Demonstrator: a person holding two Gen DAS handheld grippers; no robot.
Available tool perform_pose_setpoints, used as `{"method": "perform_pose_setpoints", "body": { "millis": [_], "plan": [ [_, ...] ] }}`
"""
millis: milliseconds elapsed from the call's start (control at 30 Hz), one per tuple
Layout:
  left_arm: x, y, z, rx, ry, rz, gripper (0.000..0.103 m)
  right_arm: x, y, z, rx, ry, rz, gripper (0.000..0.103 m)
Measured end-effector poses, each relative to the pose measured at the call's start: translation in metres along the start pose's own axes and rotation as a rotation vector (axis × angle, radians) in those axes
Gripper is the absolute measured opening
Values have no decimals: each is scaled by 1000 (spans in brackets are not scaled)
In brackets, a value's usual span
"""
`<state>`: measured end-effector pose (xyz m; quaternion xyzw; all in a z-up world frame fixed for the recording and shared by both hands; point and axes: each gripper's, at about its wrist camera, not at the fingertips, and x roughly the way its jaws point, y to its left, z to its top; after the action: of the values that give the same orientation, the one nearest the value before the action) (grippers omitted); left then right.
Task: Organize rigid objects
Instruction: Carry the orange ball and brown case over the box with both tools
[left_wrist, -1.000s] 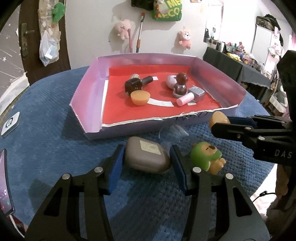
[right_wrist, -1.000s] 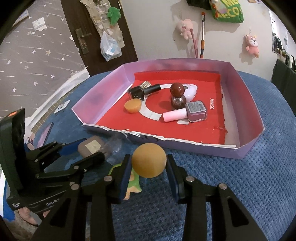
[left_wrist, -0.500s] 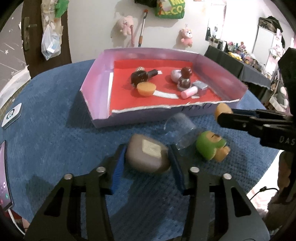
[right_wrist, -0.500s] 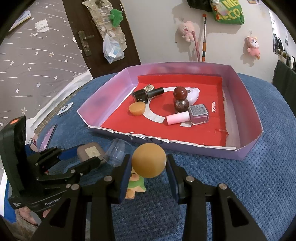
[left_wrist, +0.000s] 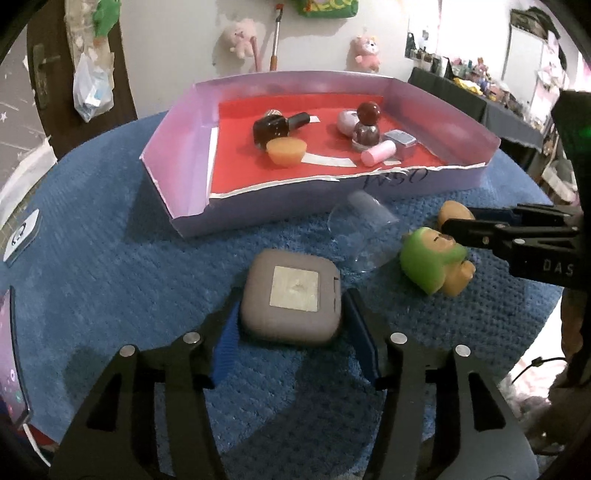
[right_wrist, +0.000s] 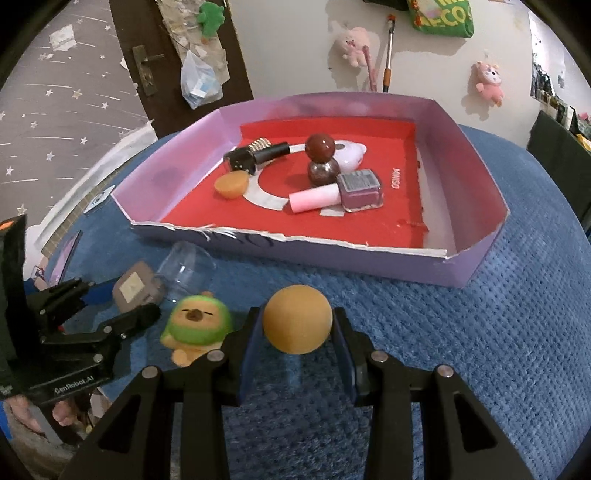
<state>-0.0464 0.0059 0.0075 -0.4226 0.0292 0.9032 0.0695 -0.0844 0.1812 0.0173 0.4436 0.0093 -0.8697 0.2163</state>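
Observation:
My left gripper is shut on a grey rounded square case, held over the blue cloth in front of the purple tray. The case also shows in the right wrist view. My right gripper is shut on an orange ball, which peeks past its fingers in the left wrist view. The tray has a red floor and holds several nail polish bottles and a small orange cup.
A green and tan toy figure lies on the cloth between the grippers, also in the right wrist view. A clear plastic cup lies on its side by the tray's front wall. A phone lies at the far left.
Both grippers have risen and drawn back a little from the tray with their loads. The grey case is lifted off the cloth and now faces up. The toy figure and clear cup are more exposed.

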Motion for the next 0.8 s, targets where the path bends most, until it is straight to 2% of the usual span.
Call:
{"method": "perform_pose_setpoints", "body": {
  "millis": [267, 400, 800],
  "plan": [
    [-1, 3, 0, -14, -15, 4, 50, 5, 3, 0, -23, -2, -16, 43],
    [-8, 6, 2, -33, -34, -27, 50, 4, 9, -3, -60, -13, -51, 40],
    [-26, 3, 28, -16, -112, -65, 50, -25, 14, 10, -51, -78, 45, 40]
  ]
}}
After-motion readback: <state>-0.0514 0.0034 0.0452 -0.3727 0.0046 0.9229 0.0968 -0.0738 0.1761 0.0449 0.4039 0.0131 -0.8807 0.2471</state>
